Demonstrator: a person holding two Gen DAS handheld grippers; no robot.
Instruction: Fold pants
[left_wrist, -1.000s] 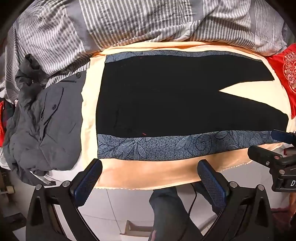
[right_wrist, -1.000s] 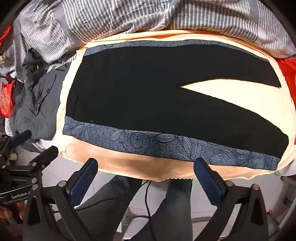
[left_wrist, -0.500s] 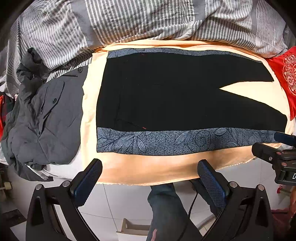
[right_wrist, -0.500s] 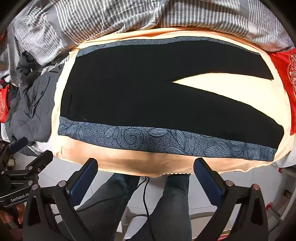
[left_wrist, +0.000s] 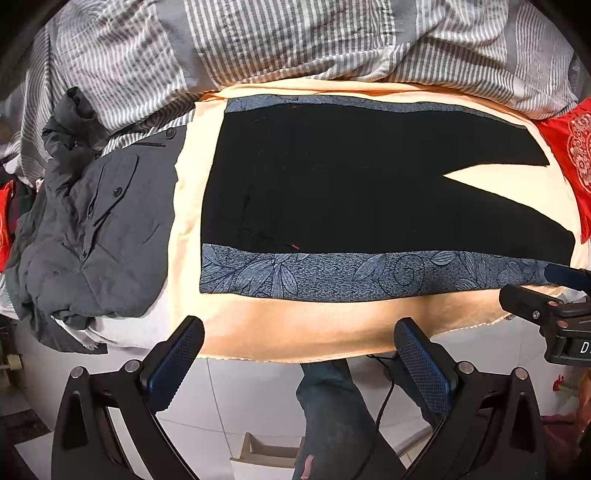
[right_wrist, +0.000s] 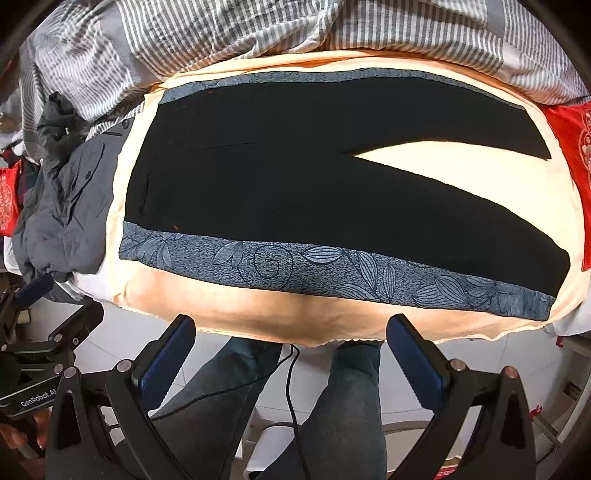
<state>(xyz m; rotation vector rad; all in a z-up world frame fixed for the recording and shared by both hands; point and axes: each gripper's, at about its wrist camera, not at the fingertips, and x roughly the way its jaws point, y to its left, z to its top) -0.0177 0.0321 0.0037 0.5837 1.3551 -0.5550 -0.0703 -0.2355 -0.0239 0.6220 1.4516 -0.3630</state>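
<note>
- Both tongs gape wide with nothing between them: left tongs (left_wrist: 297, 354) and right tongs (right_wrist: 291, 349) hover short of the bed's near edge, over the floor.
- Black pants (left_wrist: 351, 192) lie flat on a peach sheet (left_wrist: 295, 328), a blue-grey leaf-print side stripe (left_wrist: 369, 275) along the near leg.
- Long axis runs left to right: waist left, legs splayed right.
- Left view shows more of the grey jacket (left_wrist: 96, 236); the right view shows both of the person's legs (right_wrist: 343, 413).
- Farthest lies a striped duvet (left_wrist: 295, 40).

Black pants (left_wrist: 332, 184), blue leaf-print side stripes, flat, unfolded, legs splayed
</note>
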